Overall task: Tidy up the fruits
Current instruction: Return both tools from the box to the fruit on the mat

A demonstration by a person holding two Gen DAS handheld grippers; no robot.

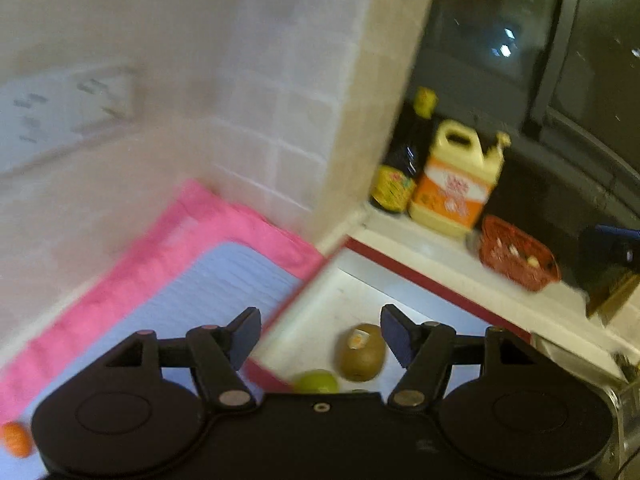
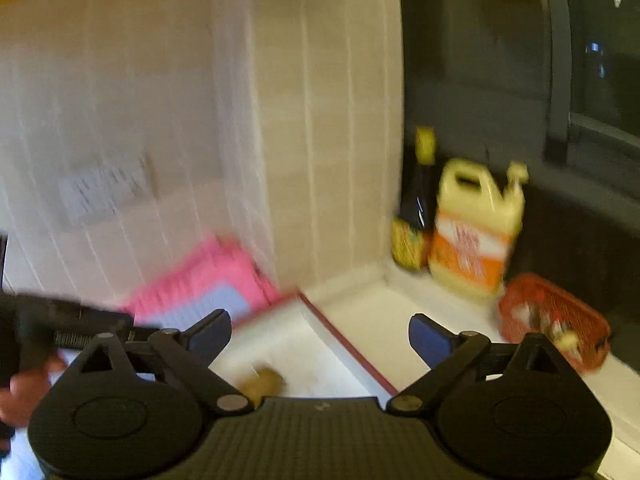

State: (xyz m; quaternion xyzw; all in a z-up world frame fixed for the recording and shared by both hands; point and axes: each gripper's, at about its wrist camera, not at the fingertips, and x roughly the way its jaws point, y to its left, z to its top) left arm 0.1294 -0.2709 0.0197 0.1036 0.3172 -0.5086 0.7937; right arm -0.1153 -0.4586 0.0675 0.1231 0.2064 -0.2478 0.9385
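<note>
My left gripper [image 1: 320, 336] is open and empty above a white tray with a dark red rim [image 1: 416, 280]. A brown kiwi with a sticker [image 1: 362, 354] lies in the tray just below the fingers, and a green lime [image 1: 316, 382] sits beside it, half hidden by the gripper body. An orange fruit [image 1: 16, 438] lies on the blue-and-pink mat [image 1: 208, 280] at far left. My right gripper [image 2: 320, 338] is open and empty over the same tray [image 2: 348, 346]; the kiwi [image 2: 262, 384] shows blurred beneath it.
A dark sauce bottle [image 1: 404, 160], a yellow jug [image 1: 456, 180] and a red mesh basket [image 1: 516, 254] stand on the ledge by a dark window. A tiled wall corner [image 1: 352, 120] rises behind the mat. A metal sink edge [image 1: 624, 400] is at right.
</note>
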